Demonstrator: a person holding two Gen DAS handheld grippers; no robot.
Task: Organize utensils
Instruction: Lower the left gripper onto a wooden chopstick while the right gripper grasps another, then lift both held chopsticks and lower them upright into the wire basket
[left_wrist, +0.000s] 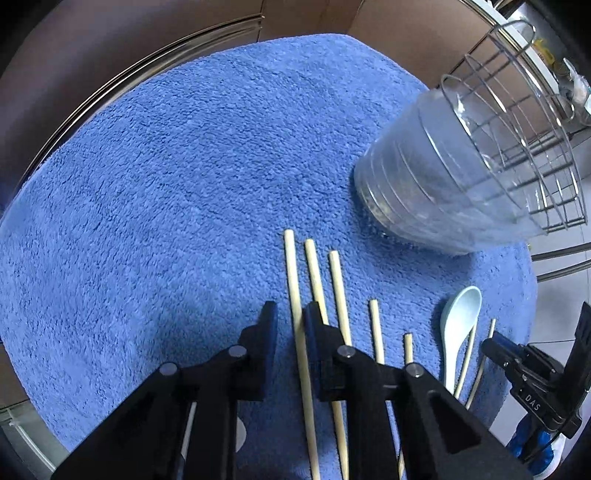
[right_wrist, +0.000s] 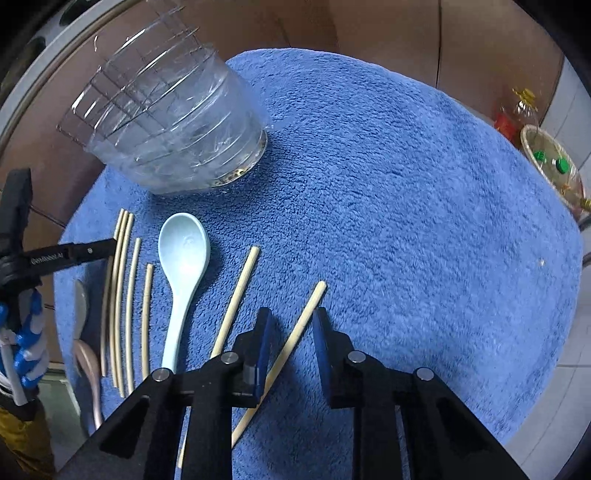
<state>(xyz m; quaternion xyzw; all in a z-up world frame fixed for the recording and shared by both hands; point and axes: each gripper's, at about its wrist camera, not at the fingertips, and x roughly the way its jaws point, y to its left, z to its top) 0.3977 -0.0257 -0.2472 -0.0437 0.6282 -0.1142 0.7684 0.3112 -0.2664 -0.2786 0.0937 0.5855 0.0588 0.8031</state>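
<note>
On the blue towel (left_wrist: 166, 177), seen from the left wrist, the left gripper (left_wrist: 290, 314) points down with its jaws narrowed around one chopstick (left_wrist: 291, 280); the stick sits in the gap, yet I cannot tell whether the pads press it. More chopsticks lie just beside it, then a pale blue spoon (left_wrist: 456, 325), and farther off a clear plastic cup (left_wrist: 443, 184) stands in front of a wire rack (left_wrist: 524, 122). To do this pick well, the jaws should take only that one stick, square across it, clear of its close neighbour. At the right edge, the other tool bears the letters "DAS".

From the right wrist, the right gripper (right_wrist: 291, 325) straddles a slanted chopstick (right_wrist: 306, 314). A gap shows on the right side, so the jaws stand narrowed but not clamped. Closing should centre the stick first, so it does not roll. The spoon (right_wrist: 183, 266) lies to the left, with the cup (right_wrist: 177, 129) beyond. The left tool's bar reads roughly "GenRobot.AI".
</note>
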